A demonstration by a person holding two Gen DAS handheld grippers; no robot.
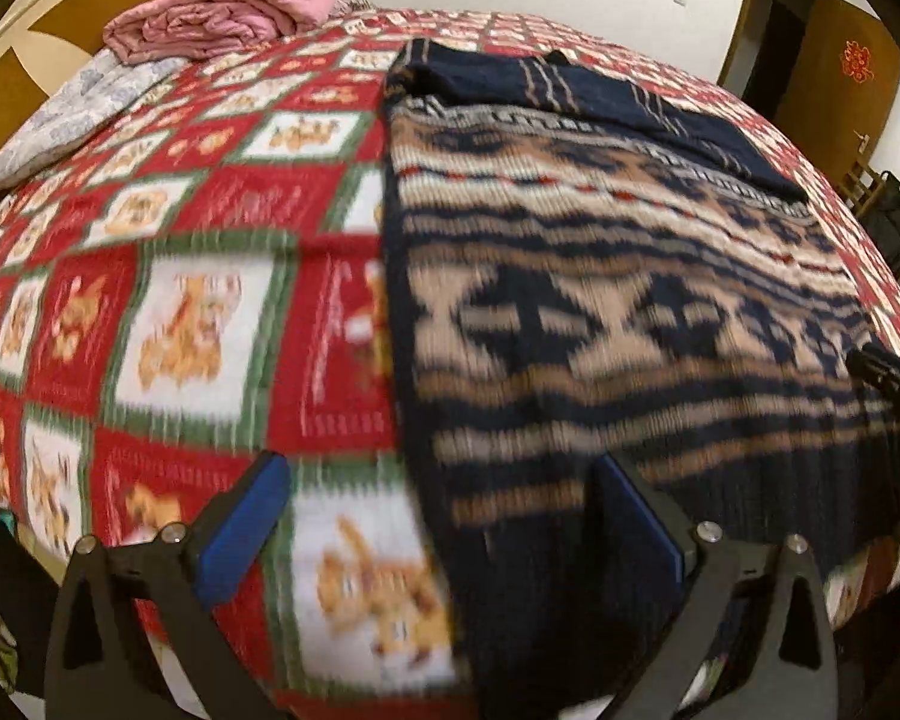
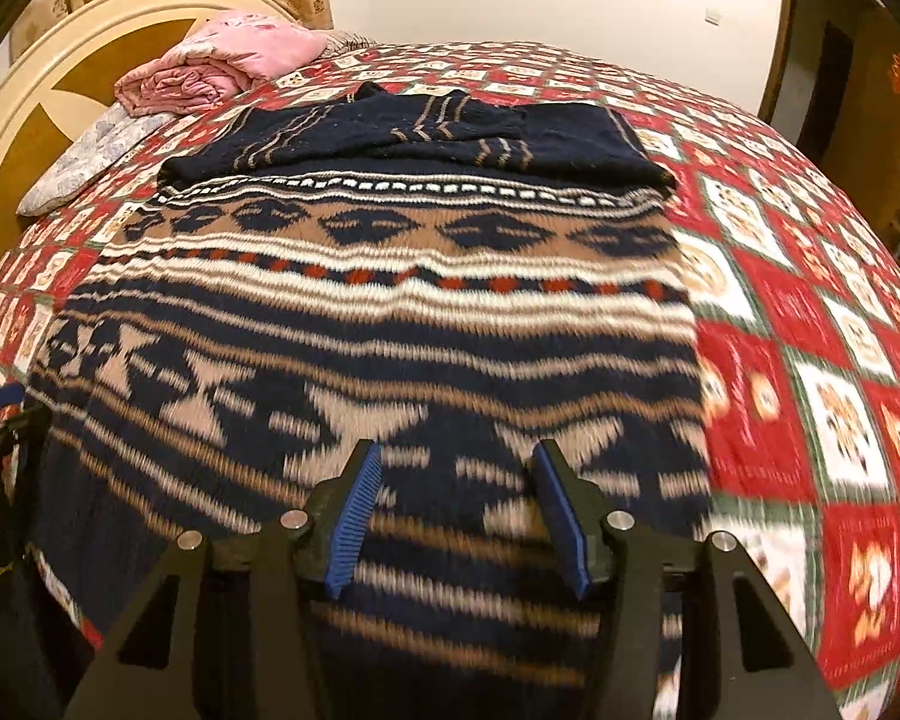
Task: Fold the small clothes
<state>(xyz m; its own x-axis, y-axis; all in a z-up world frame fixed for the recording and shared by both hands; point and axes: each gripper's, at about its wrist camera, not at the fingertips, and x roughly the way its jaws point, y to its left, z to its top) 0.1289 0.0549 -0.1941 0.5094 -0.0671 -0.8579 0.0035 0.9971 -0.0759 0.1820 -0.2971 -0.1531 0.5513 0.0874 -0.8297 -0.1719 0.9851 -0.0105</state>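
A navy, tan and cream patterned knit sweater [image 1: 618,276] lies flat on the bed, its navy sleeves folded across the far end [image 1: 570,90]. It also shows in the right wrist view [image 2: 390,312], sleeves at the far end [image 2: 426,132]. My left gripper [image 1: 438,474] is open and empty above the sweater's left edge near the hem. My right gripper [image 2: 459,462] is open and empty above the sweater's lower middle. The right gripper's tip [image 1: 888,375] shows at the right edge of the left view; the left gripper [image 2: 0,414] shows at the left edge of the right view.
A red, green and white quilt [image 1: 210,312] with bear squares covers the bed [image 2: 810,360]. A folded pink blanket [image 1: 210,18] and a pale pillow [image 1: 66,114] lie at the headboard [image 2: 42,90]. A doorway [image 1: 774,42] and a dark bag [image 1: 894,222] are at right.
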